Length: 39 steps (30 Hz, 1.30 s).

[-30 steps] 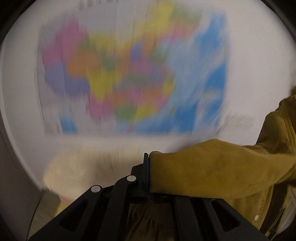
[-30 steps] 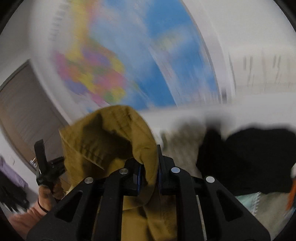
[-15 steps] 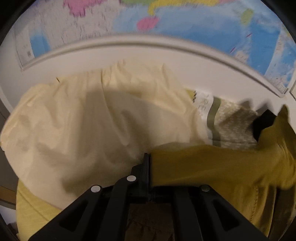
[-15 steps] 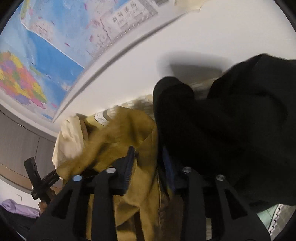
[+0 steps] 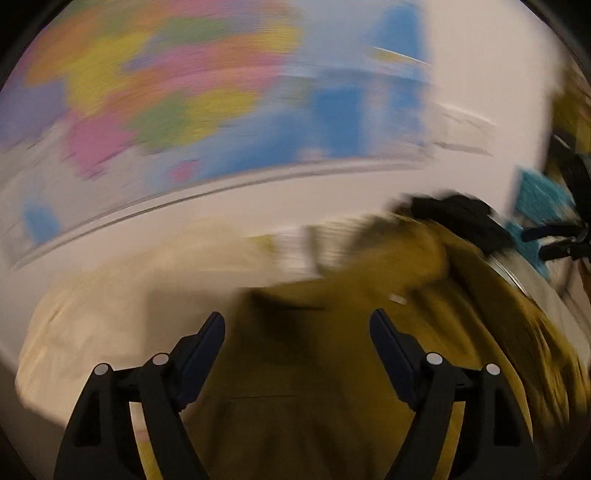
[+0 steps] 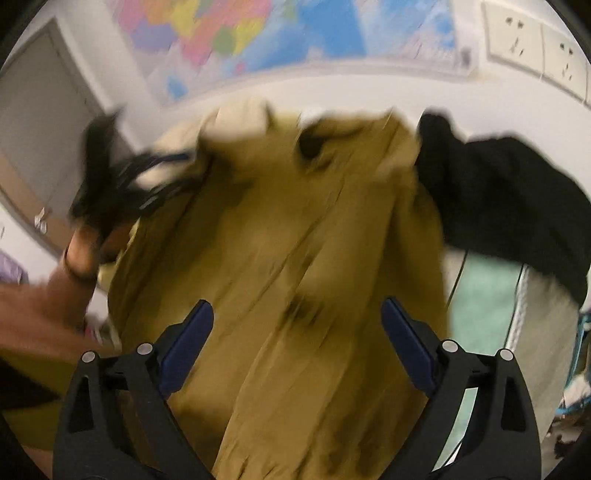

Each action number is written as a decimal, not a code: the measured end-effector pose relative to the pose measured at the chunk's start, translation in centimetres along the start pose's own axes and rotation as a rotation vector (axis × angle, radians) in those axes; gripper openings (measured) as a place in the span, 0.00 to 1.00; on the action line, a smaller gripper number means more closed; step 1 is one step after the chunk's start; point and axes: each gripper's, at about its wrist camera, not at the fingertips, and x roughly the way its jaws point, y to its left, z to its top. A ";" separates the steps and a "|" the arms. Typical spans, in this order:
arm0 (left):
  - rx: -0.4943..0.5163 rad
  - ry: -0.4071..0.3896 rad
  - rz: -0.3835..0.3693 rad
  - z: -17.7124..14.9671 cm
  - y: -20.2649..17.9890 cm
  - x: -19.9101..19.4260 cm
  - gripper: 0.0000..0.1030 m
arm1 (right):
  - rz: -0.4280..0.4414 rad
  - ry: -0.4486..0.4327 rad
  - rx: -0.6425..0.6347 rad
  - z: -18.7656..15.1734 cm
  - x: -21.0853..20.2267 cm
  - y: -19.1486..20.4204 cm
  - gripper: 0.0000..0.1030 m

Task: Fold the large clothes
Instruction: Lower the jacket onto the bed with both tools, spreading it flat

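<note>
- Mustard-yellow garment [image 6: 280, 258] lies spread in front of both grippers, beside a cream garment [image 5: 110, 314] on its left and a black garment [image 6: 509, 206] on its right.
- Left gripper [image 5: 297, 332]: fingers spread wide, released, nothing between them, the mustard cloth beyond.
- Right gripper [image 6: 297, 321]: fingers likewise parted, holding nothing.
- Coloured wall map [image 6: 258, 33] hangs behind; its lettering is too blurred to read.
</note>
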 end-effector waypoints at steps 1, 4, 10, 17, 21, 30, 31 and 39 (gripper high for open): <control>0.038 0.024 -0.037 -0.1 -1.5 1.0 0.77 | -0.002 0.037 -0.017 -1.0 0.9 1.0 0.88; 0.098 0.118 -0.114 -0.5 -5.0 5.0 0.77 | -0.057 0.114 -0.032 -2.9 2.8 1.3 0.47; 0.018 0.242 -0.123 1.6 -5.2 12.6 0.58 | -0.171 -0.114 0.120 -0.3 -5.5 -3.5 0.01; -0.154 0.150 -0.008 7.0 0.0 14.8 0.51 | -0.379 -0.255 0.387 0.4 -11.5 -16.0 0.05; -0.212 0.176 0.060 7.7 1.6 16.4 0.52 | -0.396 -0.145 0.551 -2.1 -5.7 -22.0 0.33; -0.131 0.120 0.047 5.5 -0.3 12.9 0.65 | -0.218 -0.253 0.583 -10.8 -8.4 -21.2 0.95; -0.110 0.095 0.025 5.4 -0.8 11.5 0.66 | -0.178 -0.251 0.585 -11.9 -8.7 -20.8 0.95; -0.044 0.026 -0.128 3.3 -4.3 5.6 0.72 | -0.110 -0.164 0.480 -18.6 -7.0 -14.9 0.45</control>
